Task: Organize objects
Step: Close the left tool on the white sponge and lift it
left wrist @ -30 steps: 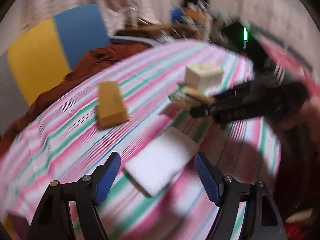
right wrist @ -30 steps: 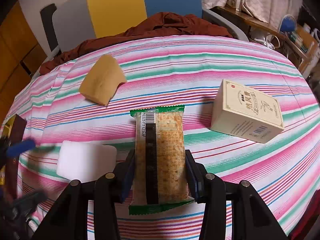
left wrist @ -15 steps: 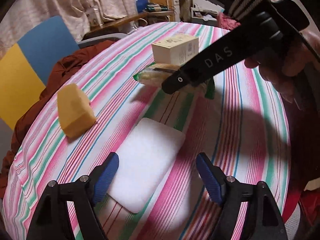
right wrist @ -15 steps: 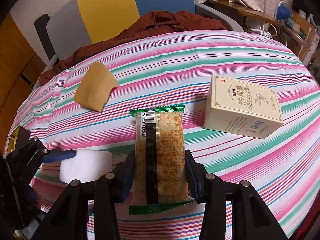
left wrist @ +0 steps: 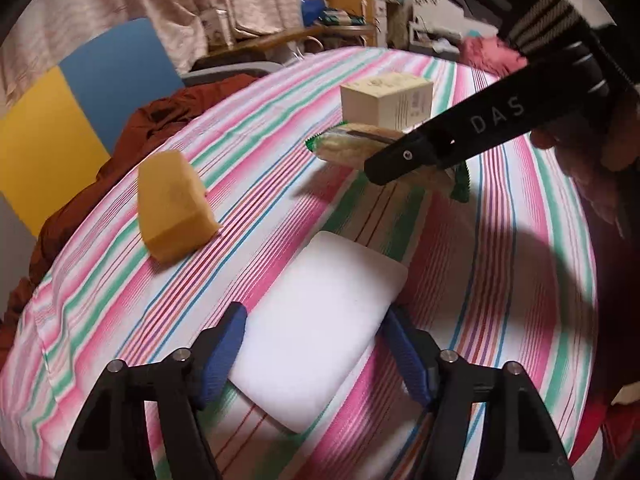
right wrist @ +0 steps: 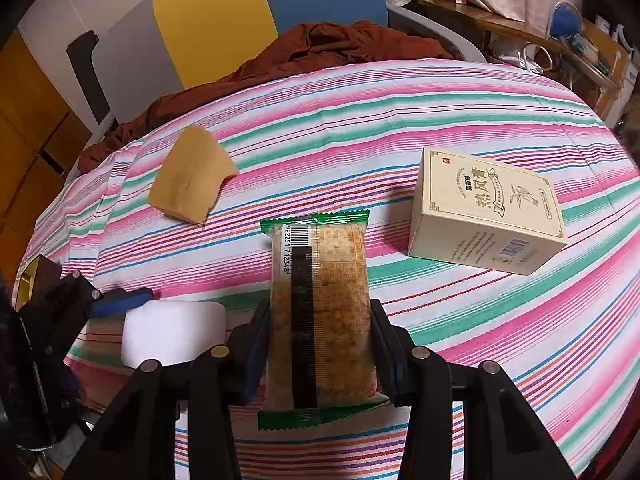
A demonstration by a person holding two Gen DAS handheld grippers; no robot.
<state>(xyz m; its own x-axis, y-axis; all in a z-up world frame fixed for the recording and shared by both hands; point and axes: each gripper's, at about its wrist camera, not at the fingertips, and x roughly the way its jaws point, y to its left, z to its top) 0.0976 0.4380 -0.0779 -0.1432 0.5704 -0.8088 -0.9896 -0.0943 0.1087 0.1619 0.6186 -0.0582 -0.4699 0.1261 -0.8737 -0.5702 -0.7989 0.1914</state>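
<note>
At nine o'clock on the striped worktop (right wrist: pixel 400 128), seen from the right wrist view, the left gripper (right wrist: pixel 132 300) reaches in over the white foam block (right wrist: pixel 172 332). From its own camera the left gripper (left wrist: pixel 316 354) straddles that block (left wrist: pixel 320 320), one blue pad (left wrist: pixel 222 356) on each long side. Its jaws are closing, the block lies between them, and the near corners already meet or nearly meet the pads; a firm pinch cannot be confirmed. The block sits flat on the cloth, so the steep downward approach suits a side grasp.

Toward ten o'clock lies the yellow sponge (right wrist: pixel 192 176), loose and apart from everything else. Behind it, off the worktop's far edge, a rust-brown garment (right wrist: pixel 320 52) is heaped.

At centre, the right gripper (right wrist: pixel 320 344) is clamped on the green-edged snack packet (right wrist: pixel 320 312), squeezing its long sides with the barcode end pointing away. The packet appears lifted clear of the cloth, and the left wrist view shows it (left wrist: pixel 360 148) hanging above the surface, presumably held ready for placement.

At two o'clock the cream carton (right wrist: pixel 484 216) lies flat, printed face up, near the packet but not touching.
</note>
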